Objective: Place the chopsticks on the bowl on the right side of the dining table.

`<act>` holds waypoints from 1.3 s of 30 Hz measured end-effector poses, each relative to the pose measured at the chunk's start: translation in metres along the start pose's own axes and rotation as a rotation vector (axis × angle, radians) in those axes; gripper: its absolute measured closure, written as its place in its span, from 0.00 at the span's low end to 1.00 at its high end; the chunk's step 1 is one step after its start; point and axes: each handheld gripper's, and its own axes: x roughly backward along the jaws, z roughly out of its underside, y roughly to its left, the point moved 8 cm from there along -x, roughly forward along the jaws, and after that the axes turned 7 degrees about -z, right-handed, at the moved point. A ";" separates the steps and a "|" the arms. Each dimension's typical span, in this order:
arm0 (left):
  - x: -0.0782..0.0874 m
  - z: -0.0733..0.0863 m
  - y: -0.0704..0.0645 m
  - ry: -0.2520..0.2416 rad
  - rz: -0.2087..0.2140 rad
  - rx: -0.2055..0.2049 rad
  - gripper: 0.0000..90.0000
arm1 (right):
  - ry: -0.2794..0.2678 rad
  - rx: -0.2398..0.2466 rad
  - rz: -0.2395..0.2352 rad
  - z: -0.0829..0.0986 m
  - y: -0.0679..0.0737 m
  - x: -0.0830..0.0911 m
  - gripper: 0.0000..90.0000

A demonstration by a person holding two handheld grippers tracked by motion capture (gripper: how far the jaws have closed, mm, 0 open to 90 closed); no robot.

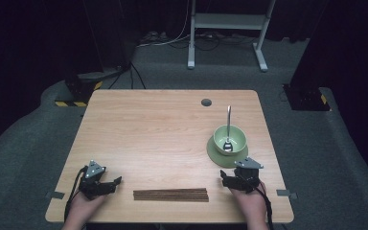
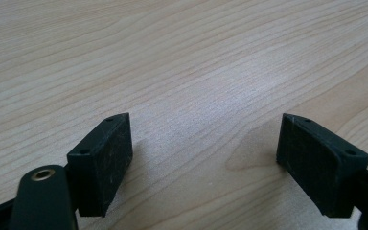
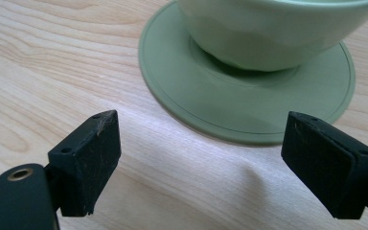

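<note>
High view: both claws rest at the near edge of the bench (image 1: 139,129), left claw (image 1: 116,182) near the left end of a bundle of dark chopsticks (image 1: 170,194), right claw (image 1: 223,178) between the bundle's right end and a green saucer (image 1: 214,154). A green bowl (image 1: 230,138) sits on the saucer with a metal spoon (image 1: 228,125) standing in it, handle leaning over the far rim. Left claw in the left gripper view (image 2: 203,143): jaws spread wide, nothing between them, bare wood under. Right claw in the right gripper view (image 3: 201,143): jaws also wide apart and empty, pointed at the saucer (image 3: 249,110) and the bowl (image 3: 273,33) just ahead, not touching. Judgement: bowl and saucer look glazed ceramic, so stiff, fairly heavy, slippery and breakable; pinch the bowl at the rim wall, or the saucer by its thin edge. Chopsticks are likely light, stiff and prone to rolling; take them mid-length or at one end. The spoon may slide or tip if the bowl is moved. Chopstick count is hard to make out; the bowl's top is cut off in the right gripper view, and contents can't be told.
</note>
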 end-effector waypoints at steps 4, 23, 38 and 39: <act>0.000 0.000 0.000 0.000 -0.002 -0.003 0.22 | 0.001 0.013 -0.002 0.001 0.005 -0.001 0.16; 0.000 0.000 -0.001 -0.002 0.002 -0.005 0.22 | -0.003 0.057 -0.107 -0.004 0.037 -0.008 0.25; 0.001 0.000 -0.001 0.000 0.005 -0.003 0.22 | -0.019 0.115 -0.160 -0.010 0.064 -0.012 0.24; 0.001 0.000 -0.001 0.000 0.005 -0.003 0.22 | -0.019 0.115 -0.160 -0.010 0.064 -0.012 0.24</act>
